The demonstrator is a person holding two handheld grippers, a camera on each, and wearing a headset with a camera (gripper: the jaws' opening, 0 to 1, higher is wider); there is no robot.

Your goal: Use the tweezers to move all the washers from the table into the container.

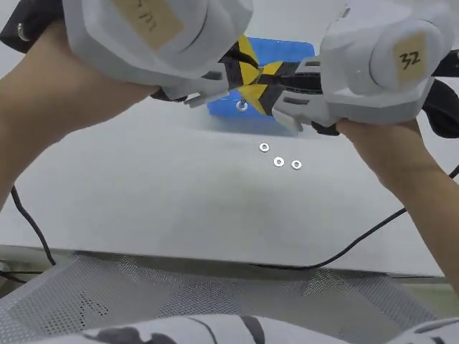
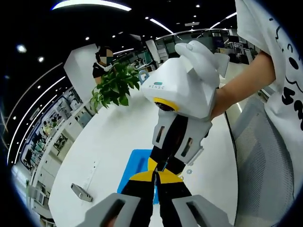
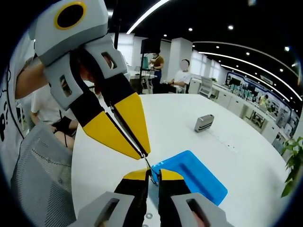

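Note:
Both grippers meet over the blue container (image 1: pixel 287 54) at the far side of the white table (image 1: pixel 143 193). My left gripper (image 1: pixel 247 72) is shut on thin dark tweezers (image 3: pixel 130 135), seen running between its yellow jaws. My right gripper (image 3: pixel 152 176) is closed on the tweezers' lower end. A washer (image 1: pixel 242 106) hangs at the tweezers' tip over the container's near edge. Three washers (image 1: pixel 279 162) lie on the table just in front of the container. In the left gripper view my own jaws (image 2: pixel 156 177) touch the right gripper's tips above the container (image 2: pixel 135 168).
A black cable (image 1: pixel 358 240) crosses the table's near right part, and a mesh chair back (image 1: pixel 215 294) sits below the front edge. A grey metal block (image 3: pixel 204 122) rests further along the table. A potted plant (image 2: pixel 113 85) stands at the table's far end.

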